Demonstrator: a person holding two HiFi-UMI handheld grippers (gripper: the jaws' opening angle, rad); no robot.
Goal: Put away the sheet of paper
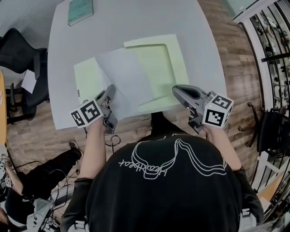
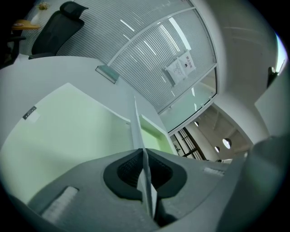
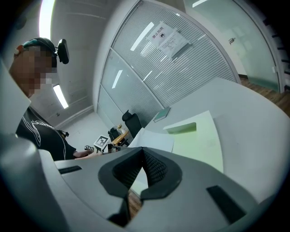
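A white sheet of paper (image 1: pixel 124 77) slants up over an open pale green folder (image 1: pixel 161 63) on the white table (image 1: pixel 136 22). My left gripper (image 1: pixel 110 88) is shut on the sheet's near edge; in the left gripper view the paper (image 2: pixel 138 131) runs edge-on between the closed pads, above the folder (image 2: pixel 68 131). My right gripper (image 1: pixel 176 89) hovers at the folder's near right corner, shut with nothing in it. From the right gripper view (image 3: pixel 142 152) the folder (image 3: pixel 199 140) and the lifted sheet (image 3: pixel 152 140) lie ahead.
A teal notebook (image 1: pixel 80 11) lies at the table's far left corner. A black office chair (image 1: pixel 20 50) stands left of the table. Another person sits low at the left (image 1: pixel 41 176). Metal shelving (image 1: pixel 272 41) lines the right side.
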